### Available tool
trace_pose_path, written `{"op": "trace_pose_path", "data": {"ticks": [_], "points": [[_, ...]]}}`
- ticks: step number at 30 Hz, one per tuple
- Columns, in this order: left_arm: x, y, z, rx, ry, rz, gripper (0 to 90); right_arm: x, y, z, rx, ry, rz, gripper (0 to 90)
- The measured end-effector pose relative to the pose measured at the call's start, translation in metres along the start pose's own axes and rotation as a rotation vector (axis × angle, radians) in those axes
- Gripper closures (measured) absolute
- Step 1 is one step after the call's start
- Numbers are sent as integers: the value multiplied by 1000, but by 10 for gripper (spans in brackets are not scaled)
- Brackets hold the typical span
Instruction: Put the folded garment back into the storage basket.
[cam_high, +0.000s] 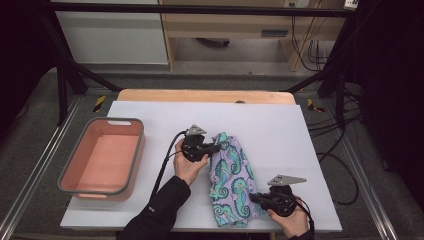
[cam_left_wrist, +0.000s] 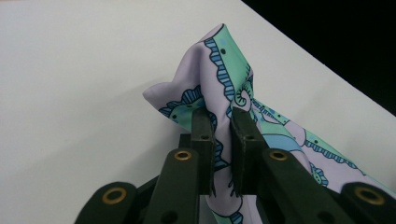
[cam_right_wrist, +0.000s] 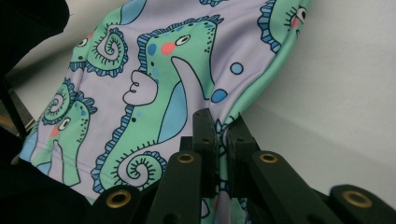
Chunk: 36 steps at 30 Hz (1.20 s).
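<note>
We have both grasps made: the left hand-held gripper (cam_high: 218, 147) and right hand-held gripper (cam_high: 254, 198) each clamp the cloth (cam_high: 231, 180); moving it into the bin (cam_high: 67, 170) left of them remains.

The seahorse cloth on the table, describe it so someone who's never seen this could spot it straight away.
On the white table, right of the pink tub, lies the seahorse cloth, a long lilac piece. The left gripper pinches its far end, the right gripper its near edge. It is the one patterned thing there, printed with green seahorses.
</note>
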<state>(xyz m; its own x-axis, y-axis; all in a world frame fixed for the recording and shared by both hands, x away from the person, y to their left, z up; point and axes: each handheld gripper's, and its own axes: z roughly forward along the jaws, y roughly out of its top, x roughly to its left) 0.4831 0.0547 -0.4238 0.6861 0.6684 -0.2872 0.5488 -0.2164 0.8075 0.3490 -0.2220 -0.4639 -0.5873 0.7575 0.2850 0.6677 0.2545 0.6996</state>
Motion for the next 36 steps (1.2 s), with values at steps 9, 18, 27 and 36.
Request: {"op": "trace_pose_path", "data": {"ticks": [9,18,27,36], "points": [[-10,15,-15,-11,7,66,813,5,3,-1,-38,2,-16,856],[-12,32,-39,-49,37,98,814,20,16,3,-92,23,-52,856],[-12,49,-74,-98,64,128,815,33,40,-3,-172,38,-94,858],[-9,66,-105,-129,86,153,815,48,60,-4,-231,59,-129,858]]}}
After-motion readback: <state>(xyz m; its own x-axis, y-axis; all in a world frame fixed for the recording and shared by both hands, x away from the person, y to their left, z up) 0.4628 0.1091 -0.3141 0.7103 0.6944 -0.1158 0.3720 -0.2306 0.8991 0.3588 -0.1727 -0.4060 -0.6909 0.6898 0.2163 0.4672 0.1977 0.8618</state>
